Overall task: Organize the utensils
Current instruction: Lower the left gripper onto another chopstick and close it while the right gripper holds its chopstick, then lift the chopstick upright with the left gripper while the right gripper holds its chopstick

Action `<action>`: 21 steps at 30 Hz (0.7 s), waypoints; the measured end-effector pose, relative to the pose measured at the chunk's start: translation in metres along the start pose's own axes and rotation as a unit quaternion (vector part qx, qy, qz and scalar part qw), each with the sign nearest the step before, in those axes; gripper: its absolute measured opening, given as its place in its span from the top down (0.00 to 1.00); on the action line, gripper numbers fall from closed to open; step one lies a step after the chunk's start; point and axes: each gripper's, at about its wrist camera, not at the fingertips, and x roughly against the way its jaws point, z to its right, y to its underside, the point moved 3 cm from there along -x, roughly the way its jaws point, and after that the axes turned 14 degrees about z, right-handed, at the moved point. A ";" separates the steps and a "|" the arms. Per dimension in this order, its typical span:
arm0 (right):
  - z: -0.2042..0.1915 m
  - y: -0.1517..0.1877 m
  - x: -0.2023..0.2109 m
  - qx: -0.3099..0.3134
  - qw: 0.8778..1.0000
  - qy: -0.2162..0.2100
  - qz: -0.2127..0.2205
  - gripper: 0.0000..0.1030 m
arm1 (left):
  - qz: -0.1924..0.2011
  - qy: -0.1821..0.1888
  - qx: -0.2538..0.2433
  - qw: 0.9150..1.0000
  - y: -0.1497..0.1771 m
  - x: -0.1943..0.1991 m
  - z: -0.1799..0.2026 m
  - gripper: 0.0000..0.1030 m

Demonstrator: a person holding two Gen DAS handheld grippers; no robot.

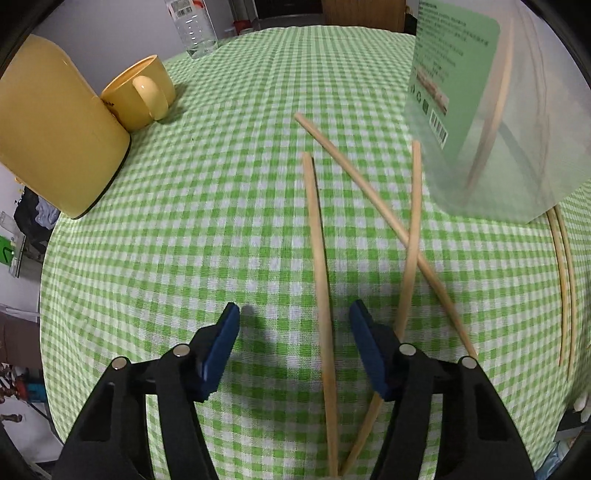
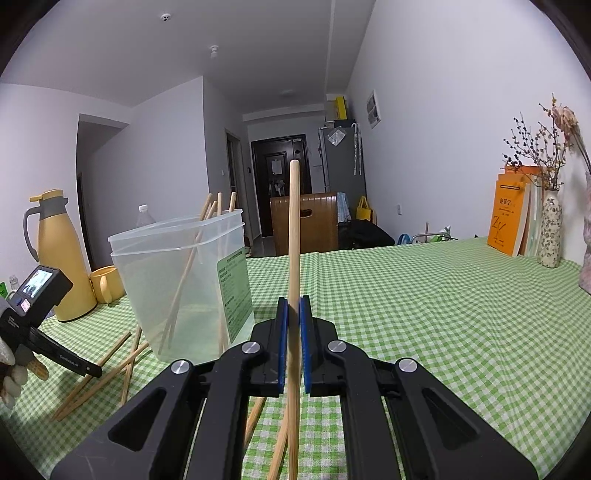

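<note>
two grippers are at work here. the left gripper [image 1: 293, 314] points down at the table with its blue pads [image 1: 221, 347] spread apart, and nothing is pinched yet. one loose chopstick [image 1: 320, 258] lies between the pads, closer to the right one, and i cannot tell if that pad touches it. two more chopsticks [image 1: 410, 236] lie crossed just beside it, and one of them runs under the right pad. the right gripper [image 2: 294, 332] is pressed together on a single chopstick [image 2: 294, 236] and holds it almost straight up, near the clear plastic tub [image 2: 177, 280]. the tub stands on the green checked tablecloth [image 1: 184, 229] and already has a few chopsticks leaning inside. more chopsticks lie on the cloth beside the tub. farther out are a yellow mug [image 1: 142, 92], a tall yellow jug [image 2: 61, 258] and a water bottle [image 1: 194, 26], and by the wall some orange books [image 2: 511, 214] and a vase of dry flowers [image 2: 550, 232]. i think the job is partly done. things could go wrong now. the left pads might catch two sticks at once because they lie so close and crossed. a thin round stick could also roll away or twist in the pads. the upright stick might bump the tub rim and tip the light tub over.
</note>
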 end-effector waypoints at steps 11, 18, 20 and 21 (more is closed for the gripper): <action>0.000 0.000 0.000 -0.001 1.000 -0.001 0.001 0.93 | -0.016 0.036 0.013 0.999 0.001 0.000 0.005 0.96; 0.000 0.000 0.001 -0.001 1.000 -0.001 0.001 0.93 | -0.017 0.047 0.026 0.998 0.001 0.002 -0.002 0.96; 0.000 0.000 0.001 -0.001 1.000 -0.001 0.001 0.93 | -0.017 0.049 0.029 0.998 0.002 0.004 -0.004 0.96; 0.000 0.000 0.001 -0.001 1.000 -0.001 0.001 0.93 | -0.016 0.051 0.030 0.998 0.002 0.005 -0.005 0.96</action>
